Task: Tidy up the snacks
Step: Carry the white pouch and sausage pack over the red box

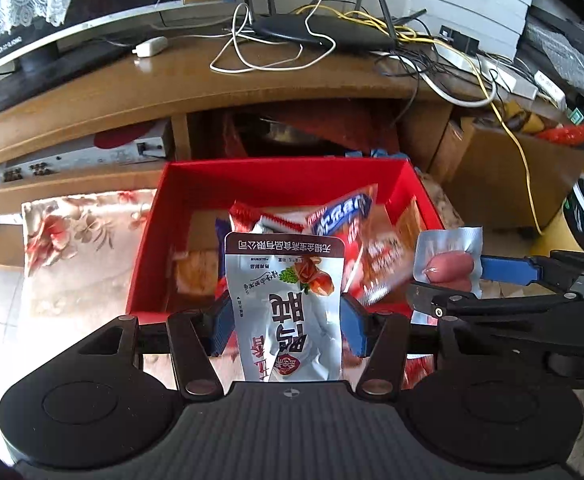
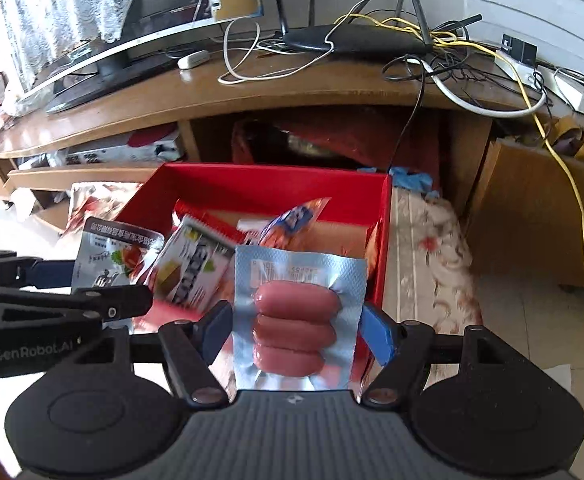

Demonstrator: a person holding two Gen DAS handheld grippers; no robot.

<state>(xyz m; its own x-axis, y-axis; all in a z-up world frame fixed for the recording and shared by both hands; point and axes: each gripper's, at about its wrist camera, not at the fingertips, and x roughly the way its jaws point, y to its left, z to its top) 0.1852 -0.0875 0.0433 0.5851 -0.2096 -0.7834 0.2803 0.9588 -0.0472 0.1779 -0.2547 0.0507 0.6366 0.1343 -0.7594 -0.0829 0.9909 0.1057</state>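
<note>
Red box (image 1: 196, 184) beyond — sausage pack's (image 2: 297, 320) three links only rightward.

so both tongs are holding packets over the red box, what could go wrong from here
1. The left tongs and right tongs sit close side by side, so they might bump on release.
2. The red box already holds a loose heap, so the silver pouch or sausage pack may slide off the pile and over the near rim.
3. Tight squeezing might burst the sealed sausage pack.
</note>
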